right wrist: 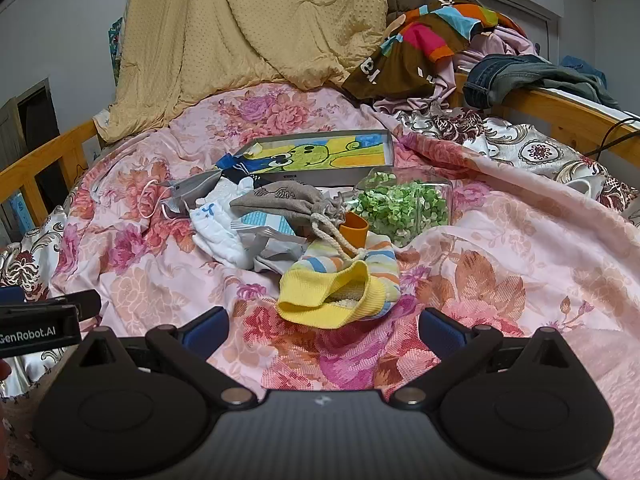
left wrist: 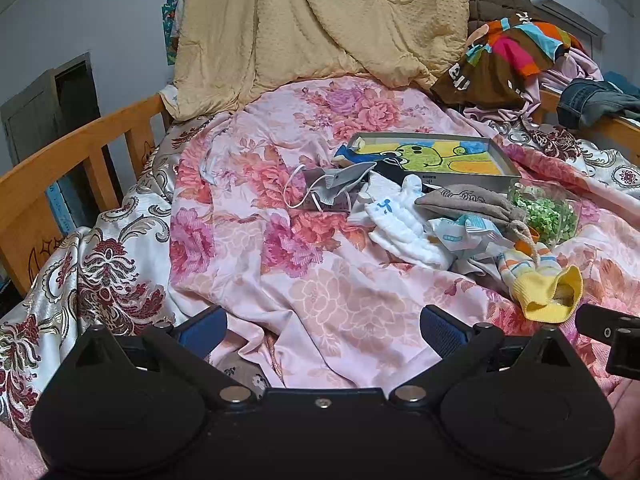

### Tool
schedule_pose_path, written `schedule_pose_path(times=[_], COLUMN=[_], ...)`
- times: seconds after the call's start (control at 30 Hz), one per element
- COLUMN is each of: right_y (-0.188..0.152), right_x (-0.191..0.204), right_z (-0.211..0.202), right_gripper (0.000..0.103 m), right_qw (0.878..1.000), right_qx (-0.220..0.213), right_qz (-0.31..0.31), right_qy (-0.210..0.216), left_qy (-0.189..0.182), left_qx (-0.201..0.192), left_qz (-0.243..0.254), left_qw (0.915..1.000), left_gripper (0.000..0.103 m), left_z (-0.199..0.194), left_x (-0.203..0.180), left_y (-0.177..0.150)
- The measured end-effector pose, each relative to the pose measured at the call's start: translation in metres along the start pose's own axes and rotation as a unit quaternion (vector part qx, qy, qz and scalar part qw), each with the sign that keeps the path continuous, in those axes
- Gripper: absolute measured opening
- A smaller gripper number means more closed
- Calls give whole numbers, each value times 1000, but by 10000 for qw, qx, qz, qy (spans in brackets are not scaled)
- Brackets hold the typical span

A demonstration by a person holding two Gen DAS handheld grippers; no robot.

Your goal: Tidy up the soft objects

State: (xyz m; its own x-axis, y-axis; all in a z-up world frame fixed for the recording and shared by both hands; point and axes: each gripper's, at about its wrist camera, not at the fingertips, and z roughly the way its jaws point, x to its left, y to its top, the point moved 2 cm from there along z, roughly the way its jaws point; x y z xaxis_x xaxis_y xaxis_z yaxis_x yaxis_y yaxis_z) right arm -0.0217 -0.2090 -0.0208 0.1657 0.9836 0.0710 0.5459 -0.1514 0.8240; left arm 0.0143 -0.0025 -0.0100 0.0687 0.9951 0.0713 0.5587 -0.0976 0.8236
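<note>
Both grippers hover released and empty over a bed with a pink flowered sheet (left wrist: pixel 320 304).

Left gripper (left wrist: pixel 322 330) and right gripper (right wrist: pixel 322 330) face a small pile mid-bed: yellow-cuffed striped sock (right wrist: pixel 340 284) nearest, white cloth (left wrist: pixel 400 228), grey drawstring pouch (right wrist: pixel 284 200), face mask (left wrist: pixel 340 184), beside a picture box (right wrist: pixel 328 156).

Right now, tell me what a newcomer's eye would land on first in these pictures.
First, the pink floral bedspread filling both views. On it lies a small heap: a yellow-cuffed striped sock nearest the open right gripper, a grey drawstring pouch behind it, and a clear container of green bits to the sock's right. Behind the heap sits a shallow box with a green cartoon picture, and a tan quilt hangs at the head of the bed.
</note>
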Motion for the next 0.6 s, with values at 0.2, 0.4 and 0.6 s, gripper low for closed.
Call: schedule_pose_path(times=[0.2,0.4,0.6], right_y=[0,-1,-5], right_x=[0,1,2], right_z=[0,-1,1], right_gripper=[103,103,103], right_qw=[10000,10000,10000], right_qx=[9,9,22], right_qz=[6,4,13], right_qy=[4,3,18], left_qy=[-2,-4,-5], left_qx=[2,0,3], left_qz=[-1,1,1], left_qw=[10000,10000,10000], left_gripper=[102,102,102], left_z=[0,0,0], left_x=[0,0,0], left_y=[0,0,0])
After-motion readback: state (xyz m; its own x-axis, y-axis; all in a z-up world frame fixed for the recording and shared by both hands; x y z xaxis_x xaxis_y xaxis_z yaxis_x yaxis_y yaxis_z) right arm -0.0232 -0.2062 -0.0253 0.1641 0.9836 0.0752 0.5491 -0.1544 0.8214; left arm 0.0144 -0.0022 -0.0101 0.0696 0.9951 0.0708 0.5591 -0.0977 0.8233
